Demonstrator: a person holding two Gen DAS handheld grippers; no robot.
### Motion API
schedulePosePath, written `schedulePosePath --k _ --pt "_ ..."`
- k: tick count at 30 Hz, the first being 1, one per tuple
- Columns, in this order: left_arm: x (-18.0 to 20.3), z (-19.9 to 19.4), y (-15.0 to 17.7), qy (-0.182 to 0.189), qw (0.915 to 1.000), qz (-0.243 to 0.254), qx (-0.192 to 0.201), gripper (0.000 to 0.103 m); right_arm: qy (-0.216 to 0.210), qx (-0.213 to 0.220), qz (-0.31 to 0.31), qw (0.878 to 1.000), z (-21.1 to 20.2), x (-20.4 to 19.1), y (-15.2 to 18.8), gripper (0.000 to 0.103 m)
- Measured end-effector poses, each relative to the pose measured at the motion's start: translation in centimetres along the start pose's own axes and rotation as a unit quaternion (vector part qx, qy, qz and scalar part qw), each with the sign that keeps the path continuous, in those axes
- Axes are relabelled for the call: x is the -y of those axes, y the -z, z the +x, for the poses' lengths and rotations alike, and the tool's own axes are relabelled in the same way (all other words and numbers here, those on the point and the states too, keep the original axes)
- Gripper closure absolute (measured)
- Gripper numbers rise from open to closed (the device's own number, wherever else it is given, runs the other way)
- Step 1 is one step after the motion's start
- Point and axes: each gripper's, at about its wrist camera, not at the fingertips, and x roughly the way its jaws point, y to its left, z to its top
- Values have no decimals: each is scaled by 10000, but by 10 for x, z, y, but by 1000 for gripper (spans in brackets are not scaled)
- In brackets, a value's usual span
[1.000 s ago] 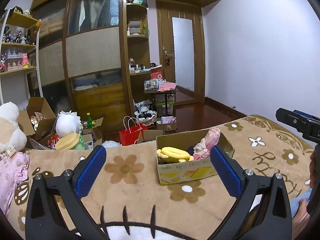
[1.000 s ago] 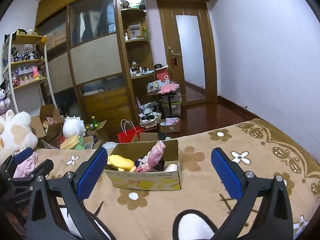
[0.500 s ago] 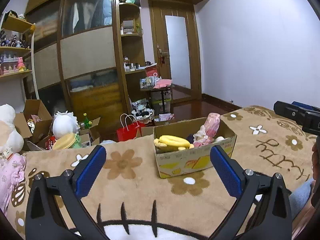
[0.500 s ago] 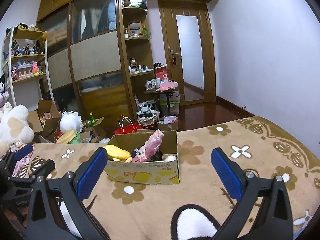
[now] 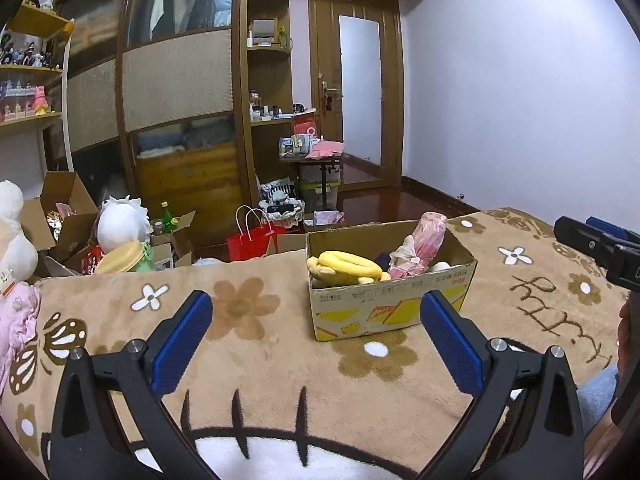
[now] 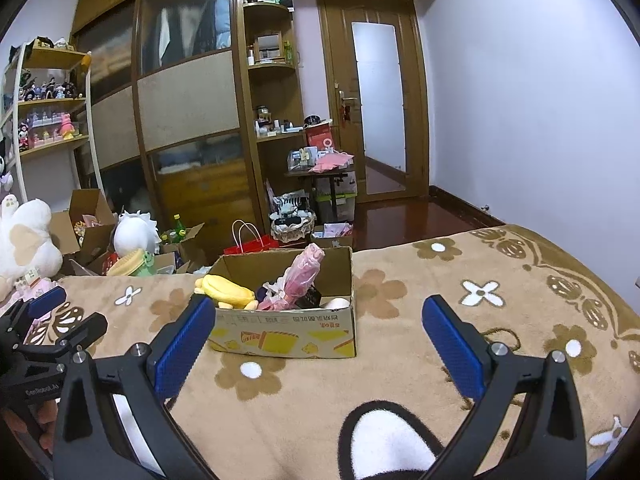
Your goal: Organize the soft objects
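Note:
A cardboard box [image 5: 394,309] [image 6: 288,338] stands on the tan flowered blanket [image 5: 260,344] [image 6: 400,360]. It holds a yellow plush [image 5: 346,266] [image 6: 226,290], a pink bundled soft item [image 5: 420,246] [image 6: 298,278] and a few smaller dark and white things. My left gripper [image 5: 316,334] is open and empty, low over the blanket in front of the box. My right gripper [image 6: 318,336] is open and empty, also in front of the box. Each gripper shows at the edge of the other's view, the right one [image 5: 596,244] and the left one [image 6: 44,320].
A white plush [image 6: 24,240] and a pink frilly item [image 5: 16,328] lie at the blanket's left edge. Beyond the bed the floor holds open cartons [image 5: 64,216], a white round plush [image 5: 122,224], a red paper bag [image 5: 254,240] and a small cluttered table [image 5: 316,156].
Both grippers have drifted slightly and tilted down, so the box sits lower and closer in both views. Both stay open and empty.

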Motion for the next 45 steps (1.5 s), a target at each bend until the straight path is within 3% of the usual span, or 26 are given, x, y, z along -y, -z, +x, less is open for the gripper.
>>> schedulePosePath --k 45 --pt "5 8 7 -145 9997 123 -164 0 72 -79 13 9999 9 2 8 0"
